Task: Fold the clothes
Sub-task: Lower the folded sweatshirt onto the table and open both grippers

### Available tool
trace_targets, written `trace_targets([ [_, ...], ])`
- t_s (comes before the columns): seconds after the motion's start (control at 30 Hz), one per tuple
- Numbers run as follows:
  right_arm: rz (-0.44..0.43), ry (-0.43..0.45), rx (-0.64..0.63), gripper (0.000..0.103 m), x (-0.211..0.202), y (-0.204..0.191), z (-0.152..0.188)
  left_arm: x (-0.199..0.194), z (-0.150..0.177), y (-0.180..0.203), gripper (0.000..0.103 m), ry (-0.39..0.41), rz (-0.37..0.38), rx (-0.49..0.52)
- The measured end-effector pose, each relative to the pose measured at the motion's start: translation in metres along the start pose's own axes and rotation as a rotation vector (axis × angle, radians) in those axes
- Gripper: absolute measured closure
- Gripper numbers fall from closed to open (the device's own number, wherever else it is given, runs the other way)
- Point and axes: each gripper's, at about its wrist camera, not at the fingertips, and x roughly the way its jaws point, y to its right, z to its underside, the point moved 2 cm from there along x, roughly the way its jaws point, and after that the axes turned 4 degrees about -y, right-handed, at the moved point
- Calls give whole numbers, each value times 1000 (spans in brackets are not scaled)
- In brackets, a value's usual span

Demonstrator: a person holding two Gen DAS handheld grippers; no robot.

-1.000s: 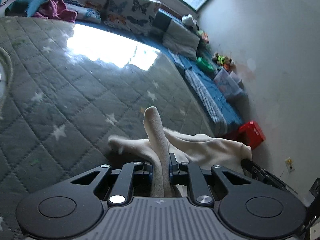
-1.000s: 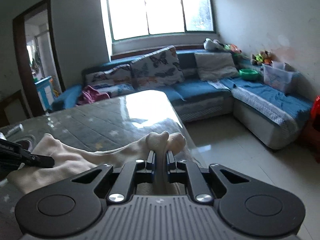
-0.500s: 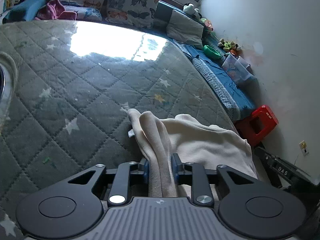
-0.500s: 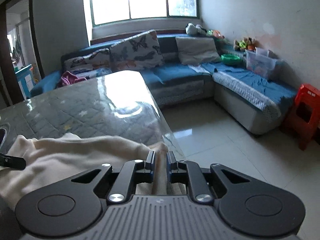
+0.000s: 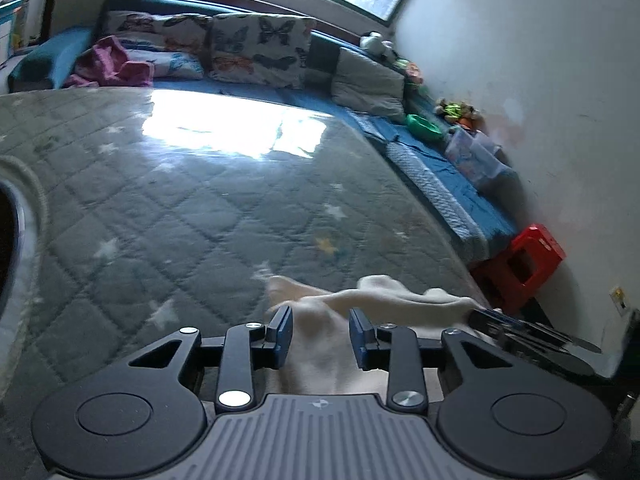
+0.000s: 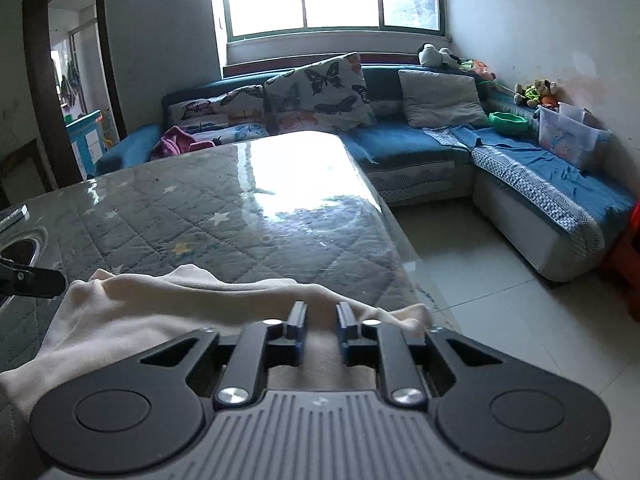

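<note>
Cream garment (image 6: 168,312) — grey star-quilted table cover (image 6: 168,220)

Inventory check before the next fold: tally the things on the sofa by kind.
Butterfly cushions: 2
Plain grey cushion: 1
Pink garment: 1
Green bowl: 1
Clear plastic box: 1
Total: 6

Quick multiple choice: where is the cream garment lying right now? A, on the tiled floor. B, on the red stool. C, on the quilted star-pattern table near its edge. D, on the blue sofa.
C: the cream garment lies flat on the quilted table, close to the edge beside the floor.
</note>
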Motion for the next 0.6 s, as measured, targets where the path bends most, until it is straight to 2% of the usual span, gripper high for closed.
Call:
trace_targets([
  [0.23,-8,13,-8,80,3,-7,-5,23,-4,27,72,-20,45,65],
  [0.3,-15,15,-19,73,3,-10,-6,30,-5,31,73,-27,52,77],
  [0.43,-10,6,-32,72,11,-12,-5,46,-7,38,73,-45,56,91],
  [0.6,-6,6,-27,63,17,-12,-4,64,-6,38,73,-70,41,94],
])
